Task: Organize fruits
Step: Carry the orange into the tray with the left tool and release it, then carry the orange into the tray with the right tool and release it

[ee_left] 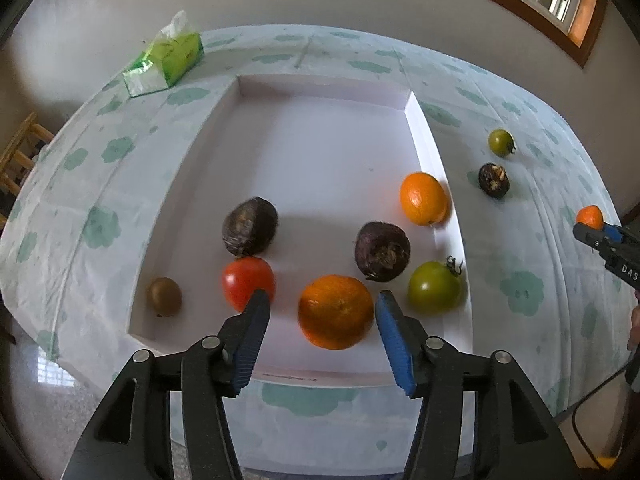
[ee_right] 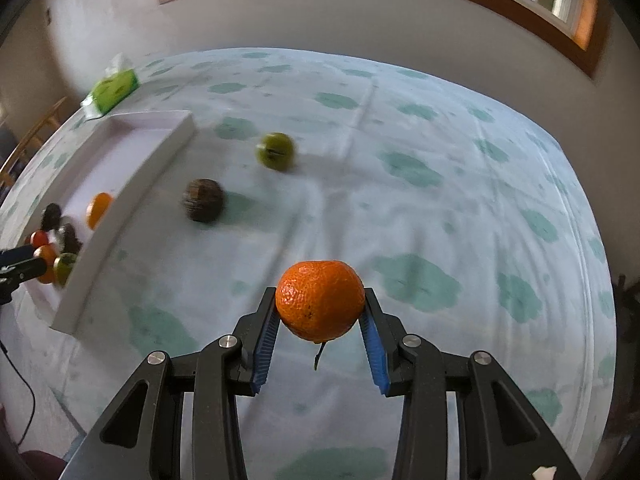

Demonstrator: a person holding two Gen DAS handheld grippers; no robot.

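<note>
A white tray (ee_left: pixel 436 152) holds several fruits: two oranges (ee_left: pixel 423 199), a red tomato (ee_left: pixel 246 280), a green tomato (ee_left: pixel 434 288), two dark purple fruits (ee_left: pixel 250 226) and a kiwi (ee_left: pixel 165 297). My left gripper (ee_left: pixel 324 294) is open above the tray's near end. The near orange (ee_left: pixel 335 312) lies between its blue pads, with a gap on each side. My right gripper (ee_right: pixel 319 292) is shut on a mandarin (ee_right: pixel 320 300) and holds it above the tablecloth, right of the tray. A green tomato (ee_right: pixel 276 151) and a dark fruit (ee_right: pixel 203 200) lie on the cloth beside the tray.
A green tissue pack (ee_left: pixel 164 60) sits at the far left corner of the table. The cloth (ee_right: pixel 440 200) with green cloud prints covers the whole table. A wooden chair (ee_left: pixel 20 160) stands off the left edge. A window runs along the back wall.
</note>
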